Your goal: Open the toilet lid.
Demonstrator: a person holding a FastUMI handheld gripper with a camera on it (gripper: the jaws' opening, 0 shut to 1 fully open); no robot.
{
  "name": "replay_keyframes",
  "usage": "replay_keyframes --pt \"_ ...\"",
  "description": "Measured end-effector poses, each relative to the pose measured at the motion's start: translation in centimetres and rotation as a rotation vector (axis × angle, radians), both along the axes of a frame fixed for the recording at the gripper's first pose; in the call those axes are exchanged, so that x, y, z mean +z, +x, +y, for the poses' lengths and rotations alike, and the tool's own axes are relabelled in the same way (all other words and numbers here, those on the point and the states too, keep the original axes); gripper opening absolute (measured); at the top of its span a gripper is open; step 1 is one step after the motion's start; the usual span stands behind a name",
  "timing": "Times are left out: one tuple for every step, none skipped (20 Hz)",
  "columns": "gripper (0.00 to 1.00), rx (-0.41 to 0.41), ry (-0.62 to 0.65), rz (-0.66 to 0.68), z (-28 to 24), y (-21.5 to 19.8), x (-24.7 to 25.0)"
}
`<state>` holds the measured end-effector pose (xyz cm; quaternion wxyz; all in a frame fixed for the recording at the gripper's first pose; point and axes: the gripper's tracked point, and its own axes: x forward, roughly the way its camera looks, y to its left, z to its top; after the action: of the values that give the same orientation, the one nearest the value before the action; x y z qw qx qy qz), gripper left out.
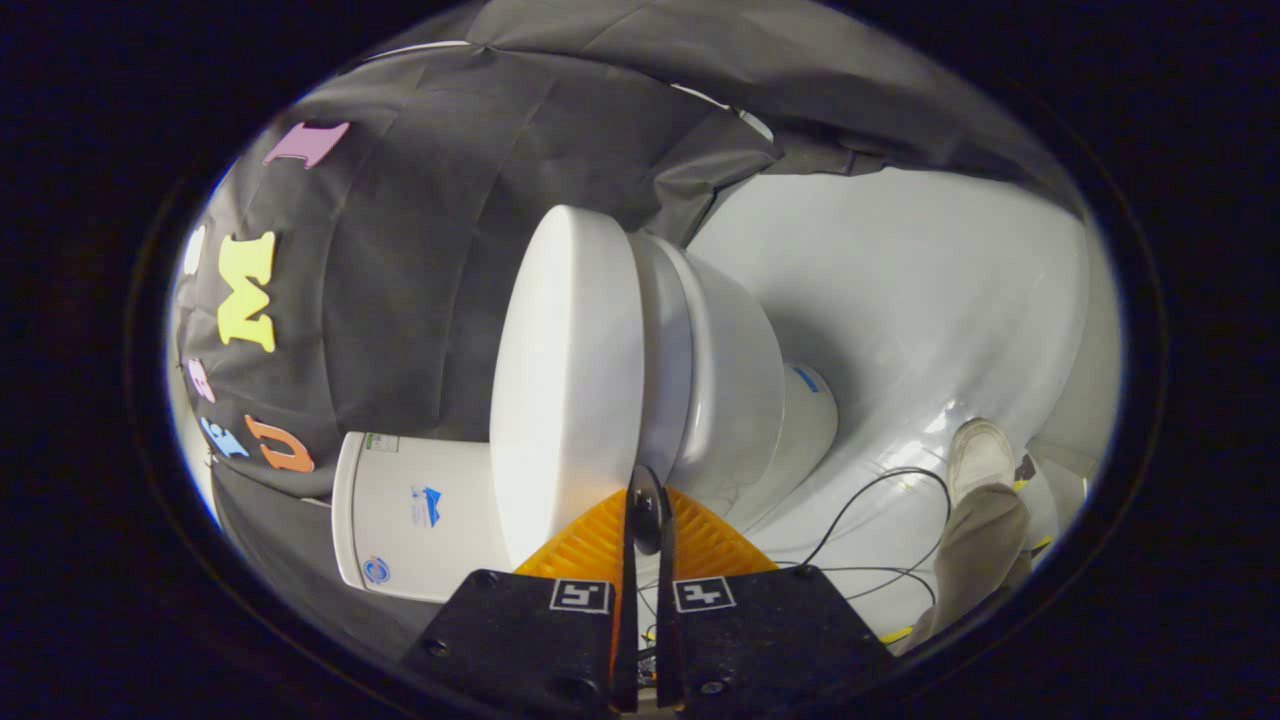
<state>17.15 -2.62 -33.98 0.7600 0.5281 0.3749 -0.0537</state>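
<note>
Toilet [735, 380]: white, glossy, seen rolled a quarter turn by the tilted camera; stands on a pale floor [900, 300] against the black cloth wall [420, 300].

Lid [565, 370]: white, smooth, oval, lying flat down on the seat, closed; a thin dark seam runs between it and the seat rim. Its near edge lies just ahead of the fingertips.

Tank [410, 520]: white, behind the lid, partly hidden by the lid and by the gripper body. It bears a small blue emblem, a round blue mark and a small sticker at one corner; none is readable. A small blue patch on the toilet's base is also too small to read.

Trouser leg [975, 560] and pale shoe [980, 455]: a person's, beside the toilet's base, cut off at the knee.

Gripper [648, 500]: fingers pressed together, only a thin slit between them, nothing held; tips at the lid's near edge, contact not clear. Two square coded markers sit on its body.

Cables [880, 520]: thin, black, looping on the floor between toilet and shoe.
</note>
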Motion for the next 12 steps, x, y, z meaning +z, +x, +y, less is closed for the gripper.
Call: replay_keyframes --pt "0.10 -0.004 -0.005 0.001 0.0 0.1 0.2" --pt "0.10 -0.008 -0.006 0.002 0.0 0.1 0.4" --pt "0.10 -0.009 -0.010 0.000 0.0 0.2 0.5" --pt "0.10 -0.005 -0.017 -0.002 0.0 0.2 0.7" --pt "0.10 -0.002 -0.026 -0.008 0.2 0.3 0.8" --pt "0.10 0.000 -0.032 -0.015 0.2 0.4 1.2" --pt "0.10 -0.001 -0.035 -0.029 0.2 0.4 1.8" --pt "0.08 -0.003 -0.035 -0.049 0.2 0.4 2.5" --pt "0.08 -0.006 -0.034 -0.071 0.2 0.4 3.2" --pt "0.06 -0.007 -0.035 -0.089 0.4 0.4 3.8" --pt "0.05 -0.008 -0.042 -0.099 0.5 0.4 4.1" --pt "0.05 -0.007 -0.054 -0.102 0.6 0.3 4.3"
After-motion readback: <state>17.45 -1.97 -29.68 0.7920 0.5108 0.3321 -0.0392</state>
